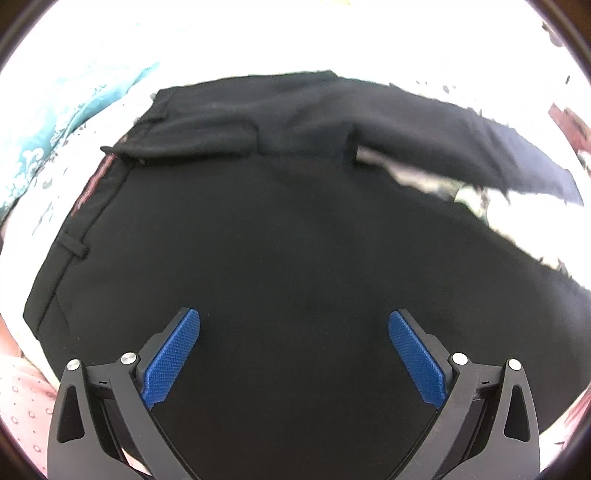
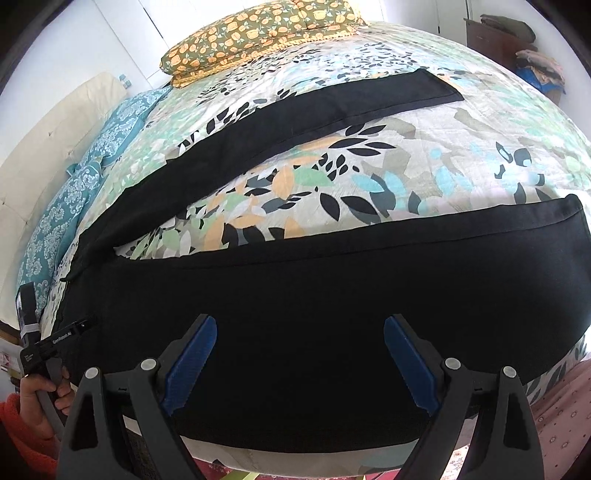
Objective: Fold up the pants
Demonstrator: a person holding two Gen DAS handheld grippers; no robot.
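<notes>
1. Left hand-held gripper (image 1: 294,321): blue pads (image 1: 173,360) spread wide, nothing between them, poised over the seat area of the black pants (image 1: 277,240); likely placed there to reach the waist end.
2. Right hand-held gripper (image 2: 300,328): blue pads (image 2: 190,360) equally wide apart, nothing held, poised over the near leg (image 2: 332,295), probably ready to pinch its edge.
3. Also in the right wrist view, low at the left edge: the person's left hand (image 2: 35,391) wrapped around the grip of the other tool.
4. Pants spread flat on the bed (image 2: 461,147), covered by a leaf-patterned sheet, legs parted in a V: far leg (image 2: 295,122) angled up toward the pillows, near leg running along the bed's front edge, with printed sheet showing between them.
5. Waistband (image 1: 85,206) with a belt loop (image 1: 72,245) at the left of the left wrist view; a dark flap of cloth (image 1: 192,129) lying across the upper waist area.
6. Judged state: garment laid open, not yet folded; first step probably bringing one leg over onto the other, hence one tool at each end.
7. Beyond the pants: yellow floral pillow (image 2: 258,33) at the head of the bed, teal patterned pillows (image 2: 74,192) along the left side.
</notes>
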